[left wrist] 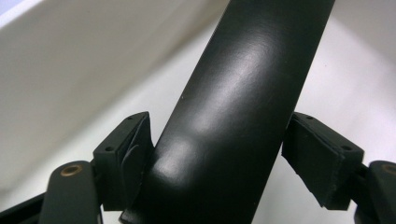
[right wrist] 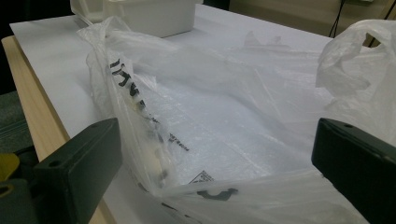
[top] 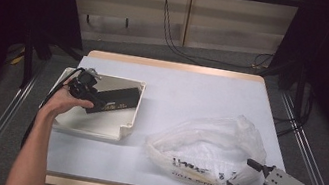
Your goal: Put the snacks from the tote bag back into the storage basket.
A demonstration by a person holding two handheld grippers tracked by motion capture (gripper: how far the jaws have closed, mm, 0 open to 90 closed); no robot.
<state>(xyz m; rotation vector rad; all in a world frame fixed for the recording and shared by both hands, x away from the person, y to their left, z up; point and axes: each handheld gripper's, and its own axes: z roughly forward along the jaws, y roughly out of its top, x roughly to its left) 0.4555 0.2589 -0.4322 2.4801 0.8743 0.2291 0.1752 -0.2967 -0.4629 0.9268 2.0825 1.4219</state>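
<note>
A flat black box (top: 116,98) lies slanted in a white tray (top: 95,129) at the table's left. My left gripper (top: 94,98) reaches in over the tray's left side, at the box's near end. In the left gripper view the black box (left wrist: 233,93) runs up between the two pads of the left gripper (left wrist: 217,154). The pads stand right beside its edges without pressing, so the gripper is open. A crumpled clear plastic bag (top: 210,140) with black print lies at the front right. My right gripper (top: 240,175) is open at its near edge. The bag's mouth (right wrist: 233,93) spreads between the wide jaws of the right gripper (right wrist: 215,154).
The table (top: 193,92) has a white top and a wooden front rim. The tray (right wrist: 154,16) stands beyond the bag in the right gripper view. Metal rails run along both sides of the table, and cables lie on the floor behind it.
</note>
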